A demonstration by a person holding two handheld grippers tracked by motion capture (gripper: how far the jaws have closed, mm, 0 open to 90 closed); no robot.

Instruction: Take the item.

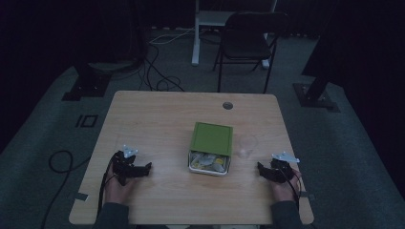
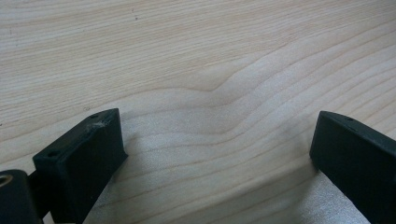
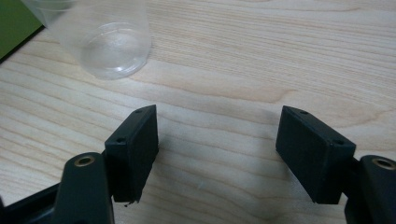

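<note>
Clear plastic cup [image 3: 105, 39] stands on the table [image 1: 157, 114], beside a green box [image 1: 211, 148]. Likely light, thin, crushable; grip its wall gently. Both grippers [image 1: 136, 171] [image 1: 263, 171] rest with fingers apart, empty.

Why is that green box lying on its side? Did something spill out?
The green box lies tipped on its side on the wooden table, its open mouth facing the person, pale packets showing inside. Nothing has spilled. The clear plastic cup beside it stands upright.
</note>
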